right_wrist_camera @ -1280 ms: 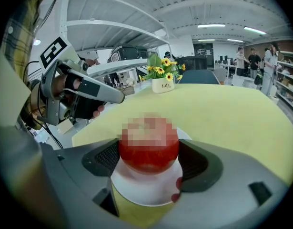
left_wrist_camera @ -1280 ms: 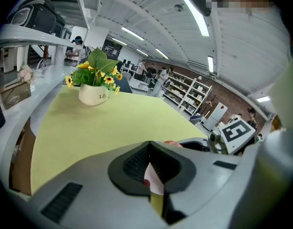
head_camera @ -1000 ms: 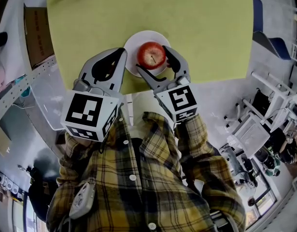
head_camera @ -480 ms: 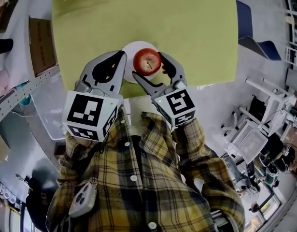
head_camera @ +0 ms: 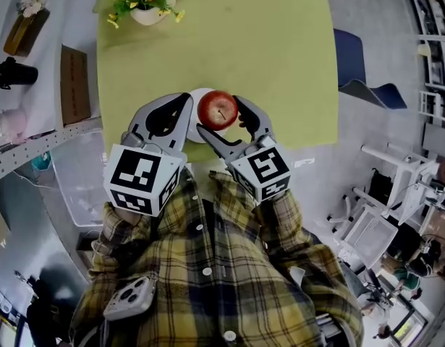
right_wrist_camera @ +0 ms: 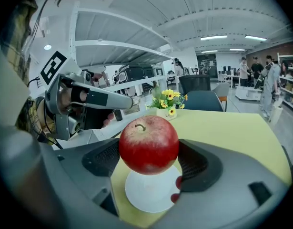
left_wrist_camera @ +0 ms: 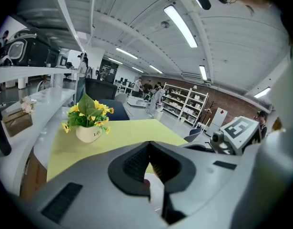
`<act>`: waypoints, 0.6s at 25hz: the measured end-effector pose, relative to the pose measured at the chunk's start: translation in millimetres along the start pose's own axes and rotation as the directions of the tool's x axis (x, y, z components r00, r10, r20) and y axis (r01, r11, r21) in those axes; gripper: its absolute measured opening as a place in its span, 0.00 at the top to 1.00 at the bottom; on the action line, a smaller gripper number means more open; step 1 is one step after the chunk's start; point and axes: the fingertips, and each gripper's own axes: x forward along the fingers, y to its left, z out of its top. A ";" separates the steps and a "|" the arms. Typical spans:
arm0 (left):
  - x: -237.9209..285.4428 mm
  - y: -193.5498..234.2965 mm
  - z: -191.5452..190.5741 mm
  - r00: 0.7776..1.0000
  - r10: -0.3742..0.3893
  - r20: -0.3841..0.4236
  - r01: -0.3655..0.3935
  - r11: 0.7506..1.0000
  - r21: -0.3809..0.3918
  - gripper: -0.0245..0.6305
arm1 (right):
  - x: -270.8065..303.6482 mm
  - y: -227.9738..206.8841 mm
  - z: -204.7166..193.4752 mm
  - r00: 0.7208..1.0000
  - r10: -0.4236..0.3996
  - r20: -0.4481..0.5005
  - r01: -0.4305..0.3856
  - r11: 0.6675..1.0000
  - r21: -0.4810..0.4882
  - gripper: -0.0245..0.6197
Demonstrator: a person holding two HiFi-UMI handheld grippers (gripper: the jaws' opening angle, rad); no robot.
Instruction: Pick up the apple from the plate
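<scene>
The round red apple (right_wrist_camera: 148, 144) is pinched between the right gripper's (right_wrist_camera: 148, 166) jaws, directly above the round white plate (right_wrist_camera: 153, 197); the left gripper's (left_wrist_camera: 147, 165) jaws are pressed together, empty.

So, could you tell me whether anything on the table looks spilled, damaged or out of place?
Nothing stands out: the apple is whole in the right claw above the clean white plate, and the flower pot stands upright.

A yellow plaid shirt (head_camera: 208, 266) with dark checks and white buttons is worn. The left hand-held gripper (head_camera: 183, 101) and right hand-held gripper (head_camera: 219, 114) are shelled in pale grey and lined with black ribbed pads (right_wrist_camera: 197, 163). A cube (head_camera: 144, 181) of black-and-white square markers is carried on each.
</scene>
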 end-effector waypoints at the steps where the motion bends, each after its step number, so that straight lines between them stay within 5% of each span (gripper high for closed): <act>1: -1.8 0.0 4.3 1.000 0.006 0.008 -0.006 1.000 0.002 0.95 | -1.4 0.5 4.9 1.000 0.003 0.006 -0.003 1.000 -0.007 0.38; 15: -26.2 -22.6 38.7 0.996 0.030 0.085 -0.035 0.998 0.058 0.95 | -45.5 16.2 45.7 0.997 0.032 0.075 -0.025 0.996 -0.090 0.38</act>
